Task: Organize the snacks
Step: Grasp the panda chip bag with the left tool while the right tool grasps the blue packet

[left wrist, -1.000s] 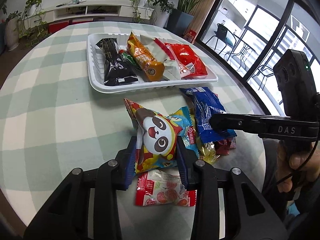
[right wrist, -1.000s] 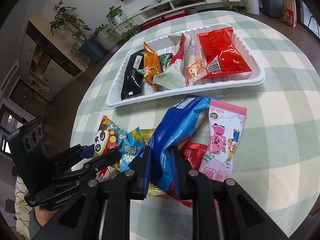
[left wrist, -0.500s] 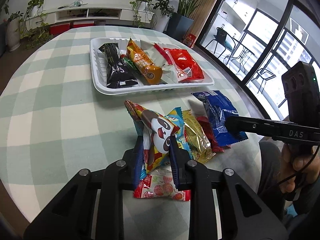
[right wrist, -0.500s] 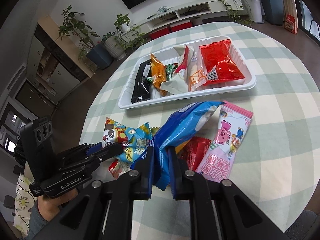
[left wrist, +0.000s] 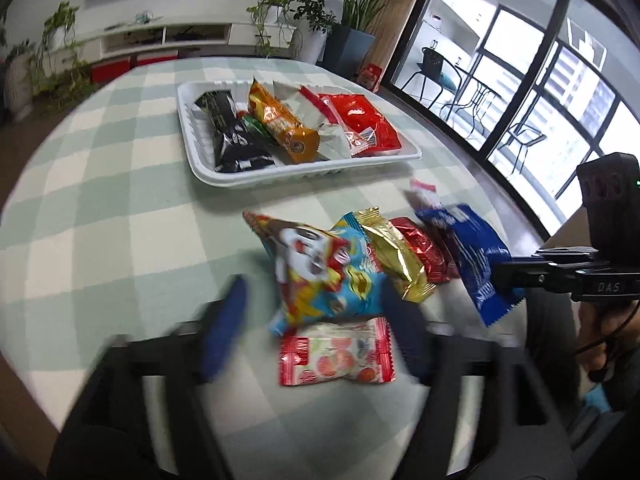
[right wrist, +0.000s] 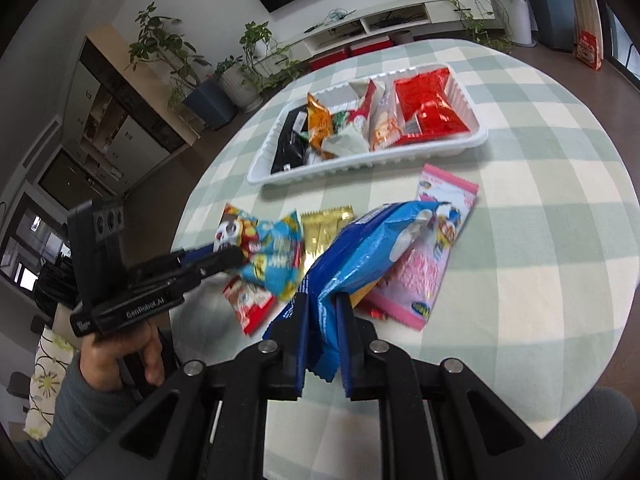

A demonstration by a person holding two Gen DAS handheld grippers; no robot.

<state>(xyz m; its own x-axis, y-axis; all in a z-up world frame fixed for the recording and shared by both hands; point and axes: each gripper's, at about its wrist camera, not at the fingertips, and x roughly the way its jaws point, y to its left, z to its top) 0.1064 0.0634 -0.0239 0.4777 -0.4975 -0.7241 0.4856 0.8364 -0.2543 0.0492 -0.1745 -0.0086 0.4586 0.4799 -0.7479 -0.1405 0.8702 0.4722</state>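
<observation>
Snacks: six loose packets lie on the worktop at 6 o'clock of the white tray point(left wrist: 304, 172). Right tool point(right wrist: 322, 316), marked "DAS", clamps the blue packet point(right wrist: 360, 248); left tool point(left wrist: 316, 320), "GenRobot.AI", is opening around the panda packet point(left wrist: 320, 272).

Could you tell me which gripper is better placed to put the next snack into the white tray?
Right. The right gripper is shut on the blue packet, facing the white tray. The left gripper is opening, and the panda packet lies loose between its fingers.
</observation>
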